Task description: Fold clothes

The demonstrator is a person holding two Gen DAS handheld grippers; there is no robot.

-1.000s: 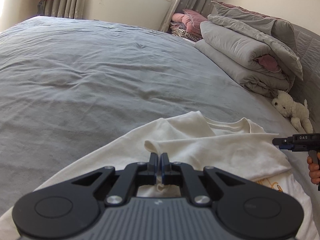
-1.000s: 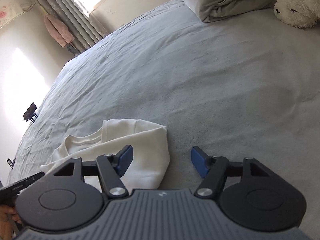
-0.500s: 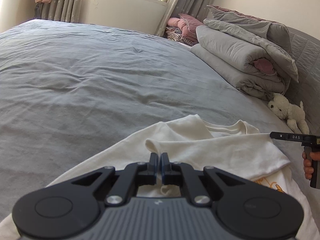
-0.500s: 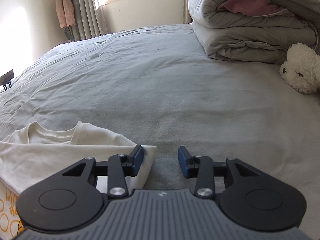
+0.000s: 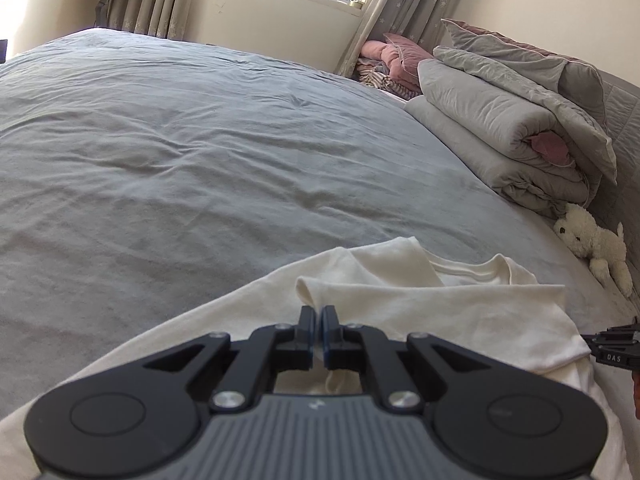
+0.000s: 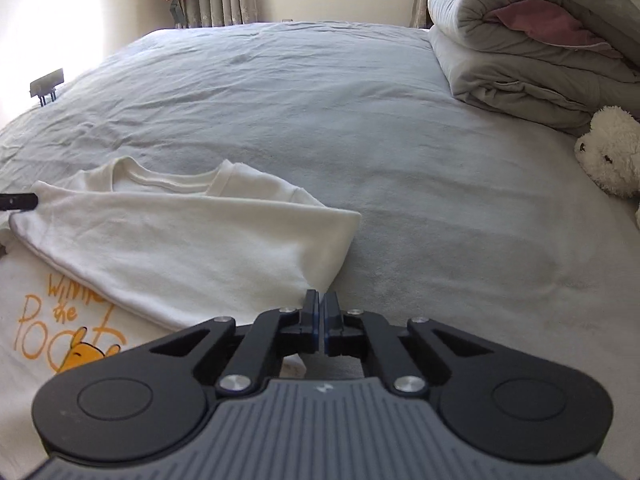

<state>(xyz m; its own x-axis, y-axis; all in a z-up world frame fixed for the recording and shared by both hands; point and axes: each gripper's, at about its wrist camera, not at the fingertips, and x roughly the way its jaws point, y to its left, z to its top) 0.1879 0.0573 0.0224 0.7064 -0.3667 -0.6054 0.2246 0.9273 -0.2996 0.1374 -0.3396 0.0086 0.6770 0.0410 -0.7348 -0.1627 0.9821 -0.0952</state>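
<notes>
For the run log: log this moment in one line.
left hand-held gripper: shut on T-shirt | right hand-held gripper: shut at T-shirt edge | stage: folding

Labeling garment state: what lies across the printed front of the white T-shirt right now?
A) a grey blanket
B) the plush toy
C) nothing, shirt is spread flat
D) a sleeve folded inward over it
D: in the right wrist view a sleeve is folded inward across the white T-shirt, partly covering the orange print.
</notes>
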